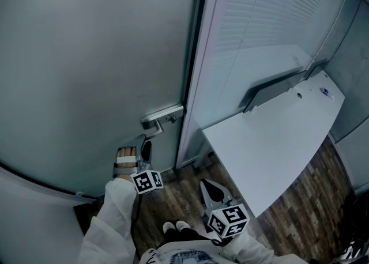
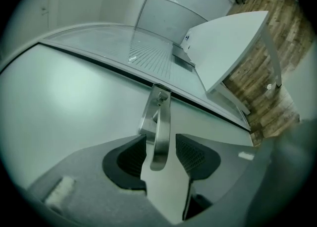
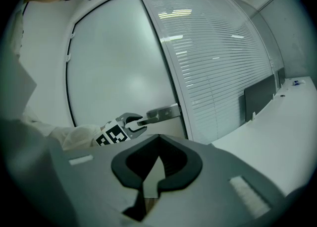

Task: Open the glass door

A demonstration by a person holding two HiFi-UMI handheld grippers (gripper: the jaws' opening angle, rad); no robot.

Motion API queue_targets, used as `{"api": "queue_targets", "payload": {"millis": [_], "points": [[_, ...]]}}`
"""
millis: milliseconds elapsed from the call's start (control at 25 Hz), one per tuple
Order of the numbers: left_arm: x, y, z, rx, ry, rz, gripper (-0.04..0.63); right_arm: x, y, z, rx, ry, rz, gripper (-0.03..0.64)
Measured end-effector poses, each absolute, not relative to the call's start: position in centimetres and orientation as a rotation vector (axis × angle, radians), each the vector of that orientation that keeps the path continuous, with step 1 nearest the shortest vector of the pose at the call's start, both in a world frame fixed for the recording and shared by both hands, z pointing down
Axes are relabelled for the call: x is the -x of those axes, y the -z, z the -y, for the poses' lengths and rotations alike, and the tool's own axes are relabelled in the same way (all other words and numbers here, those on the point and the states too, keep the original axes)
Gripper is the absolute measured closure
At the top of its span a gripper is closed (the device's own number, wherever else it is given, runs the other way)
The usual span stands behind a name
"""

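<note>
The frosted glass door (image 1: 86, 55) is closed, and its metal lever handle (image 1: 158, 117) points left from a plate by the door's edge. My left gripper (image 1: 136, 152) is open, just below the lever's end in the head view. In the left gripper view the lever (image 2: 159, 122) lies between the jaws of my left gripper (image 2: 161, 146), with a gap on each side. The right gripper view also shows the left gripper (image 3: 133, 124) around the handle (image 3: 161, 114). My right gripper (image 1: 210, 189) hangs low over the floor, shut and holding nothing (image 3: 151, 181).
A white door frame (image 1: 199, 72) separates the door from a glass partition with blinds (image 1: 271, 21). Behind the partition stand a white desk (image 1: 277, 147) and a dark panel (image 1: 271, 90). The floor is wood plank (image 1: 173, 193).
</note>
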State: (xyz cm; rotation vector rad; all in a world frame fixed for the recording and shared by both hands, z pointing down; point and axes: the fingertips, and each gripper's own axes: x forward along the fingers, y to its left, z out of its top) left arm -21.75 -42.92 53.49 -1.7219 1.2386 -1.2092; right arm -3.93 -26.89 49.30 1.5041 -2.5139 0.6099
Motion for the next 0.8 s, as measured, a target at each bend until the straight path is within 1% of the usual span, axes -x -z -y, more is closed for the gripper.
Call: {"api": "queue_targets", "payload": {"millis": [120, 320, 400, 800], "points": [[21.9, -53.5, 43.8, 1.713, 1.211, -1.231, 0.439, 3.8, -49.4, 27.0, -1.507, -0.617, 2.509, 0.611], [21.8, -53.6, 44.1, 1.707, 1.237, -1.218, 0.457, 3.5, -49.4, 27.3, -1.51, -0.623, 2.505, 0.611], [21.8, -53.8, 44.1, 1.697, 1.244, -1.216, 0.482, 3.6, -49.4, 27.3, -1.506, -0.627, 2.508, 0.611], [21.7, -54.0, 44.2, 1.694, 1.155, -1.328, 0.48, 4.0, -50.6, 27.8, -1.461, -0.668, 2.507, 0.611]]}}
